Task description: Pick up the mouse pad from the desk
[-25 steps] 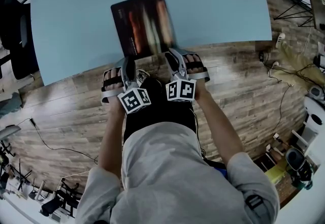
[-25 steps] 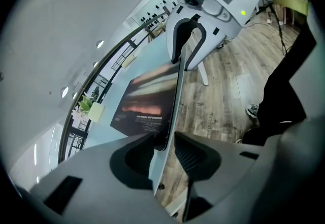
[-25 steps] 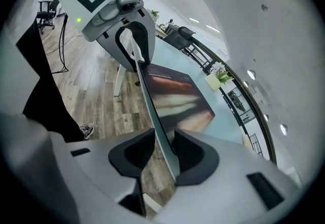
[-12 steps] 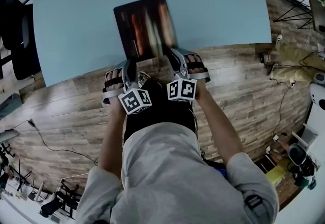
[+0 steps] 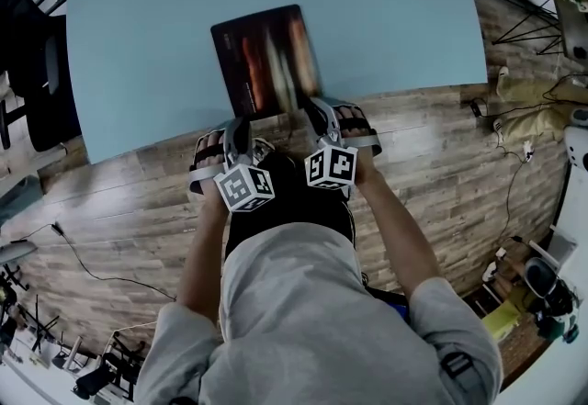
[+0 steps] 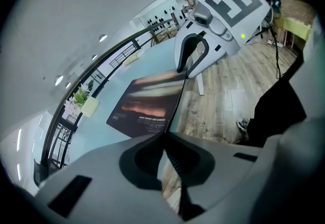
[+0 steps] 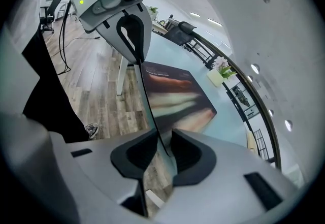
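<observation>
Dark mouse pad (image 5: 265, 59) lies on the pale-blue desk (image 5: 138, 27), its near edge poking past the desk's front, prob. so jaws can get above & below it. Left gripper (image 5: 236, 125) & right gripper (image 5: 317, 109) are both clamped on that edge, one per corner, likely so the floppy sheet won't sag on the lift. Small white print on pad is too blurred to read; no brand legible.
</observation>
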Demonstrator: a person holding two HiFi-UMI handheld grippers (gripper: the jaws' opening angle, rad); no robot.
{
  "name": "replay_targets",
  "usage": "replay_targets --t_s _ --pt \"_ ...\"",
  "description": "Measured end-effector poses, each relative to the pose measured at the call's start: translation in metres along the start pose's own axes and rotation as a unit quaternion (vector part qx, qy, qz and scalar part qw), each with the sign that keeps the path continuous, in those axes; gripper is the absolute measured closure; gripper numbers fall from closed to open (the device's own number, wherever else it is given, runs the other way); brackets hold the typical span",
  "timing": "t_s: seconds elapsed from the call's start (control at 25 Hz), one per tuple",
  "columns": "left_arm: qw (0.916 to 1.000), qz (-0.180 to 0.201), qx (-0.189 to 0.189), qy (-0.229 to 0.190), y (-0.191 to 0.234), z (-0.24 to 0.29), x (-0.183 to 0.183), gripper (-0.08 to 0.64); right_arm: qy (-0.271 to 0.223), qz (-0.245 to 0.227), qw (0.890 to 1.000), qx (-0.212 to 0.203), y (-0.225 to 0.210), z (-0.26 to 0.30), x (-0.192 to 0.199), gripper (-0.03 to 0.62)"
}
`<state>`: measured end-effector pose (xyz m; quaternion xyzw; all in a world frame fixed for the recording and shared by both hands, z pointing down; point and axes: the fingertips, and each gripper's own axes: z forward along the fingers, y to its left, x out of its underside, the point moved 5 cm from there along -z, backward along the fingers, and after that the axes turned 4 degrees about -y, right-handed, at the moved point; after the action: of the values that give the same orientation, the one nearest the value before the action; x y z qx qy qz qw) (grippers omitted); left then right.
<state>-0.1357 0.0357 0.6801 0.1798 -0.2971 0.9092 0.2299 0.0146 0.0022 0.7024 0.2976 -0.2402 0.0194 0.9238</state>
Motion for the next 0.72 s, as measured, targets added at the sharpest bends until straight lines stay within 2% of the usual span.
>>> replay_targets --t_s 0.52,0.72 --pt "0.9975 -0.042 0.055 -0.012 0.007 0.001 0.0 0.532 0.022 0.007 0.999 -0.03 -0.001 -0.001 -0.001 0.542" --pt "0.996 -0.057 0.067 -0.017 0.011 0.0 -0.002 0.532 0.021 0.015 0.999 -0.03 -0.006 -0.005 -0.001 0.569"
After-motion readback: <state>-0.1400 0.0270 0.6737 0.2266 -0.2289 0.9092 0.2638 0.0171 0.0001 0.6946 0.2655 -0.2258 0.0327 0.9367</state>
